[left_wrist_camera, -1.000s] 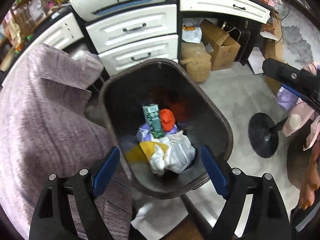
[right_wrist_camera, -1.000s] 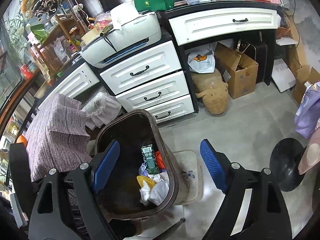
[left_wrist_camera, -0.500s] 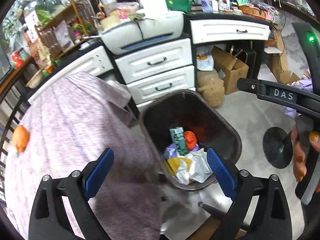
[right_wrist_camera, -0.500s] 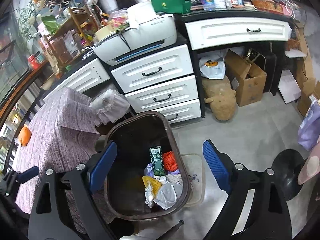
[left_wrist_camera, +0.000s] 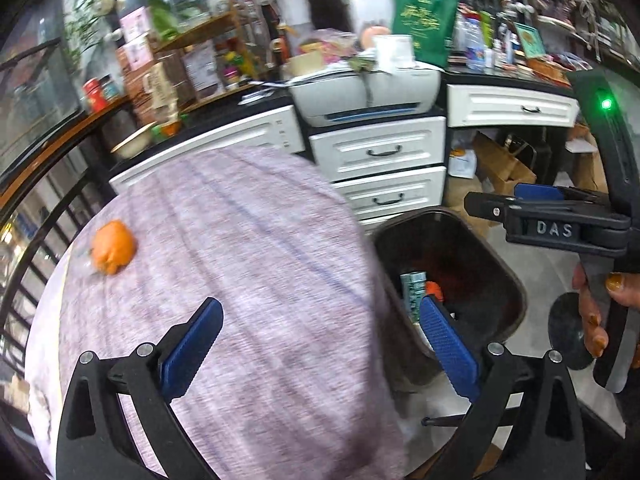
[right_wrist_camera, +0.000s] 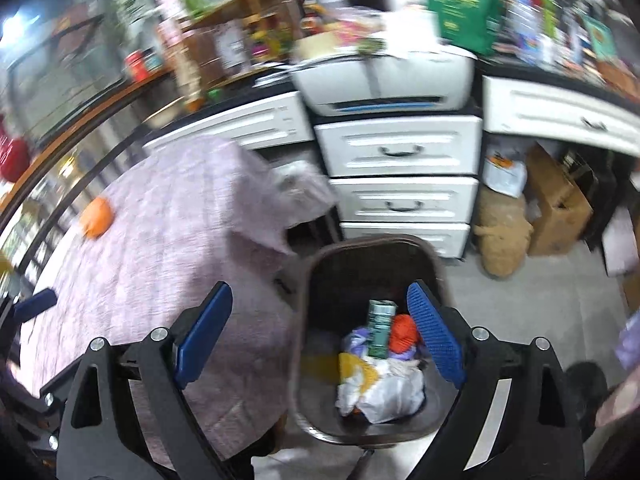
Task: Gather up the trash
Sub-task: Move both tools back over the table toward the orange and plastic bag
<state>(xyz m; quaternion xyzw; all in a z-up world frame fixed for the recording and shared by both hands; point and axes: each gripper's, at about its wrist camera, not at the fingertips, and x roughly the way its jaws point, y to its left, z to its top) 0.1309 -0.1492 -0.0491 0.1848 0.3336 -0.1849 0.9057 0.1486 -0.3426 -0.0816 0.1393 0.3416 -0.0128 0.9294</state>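
The orange scrap (left_wrist_camera: 112, 247) near the table's (left_wrist_camera: 260, 280) far left edge is best approached slowly; the left gripper (left_wrist_camera: 320, 344) is opening, the right gripper (right_wrist_camera: 320, 334) released, both empty.

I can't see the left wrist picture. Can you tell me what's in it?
Open, empty blue-padded tongs hover over a purple tablecloth with an orange lump on it. Right of the table stands a dark bin holding trash.

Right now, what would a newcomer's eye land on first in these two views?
Probably the dark trash bin on the floor beside the table, with a green carton and crumpled wrappers inside. Next, the lone orange lump on the purple tablecloth. Both tools hang empty, the left tool opening.
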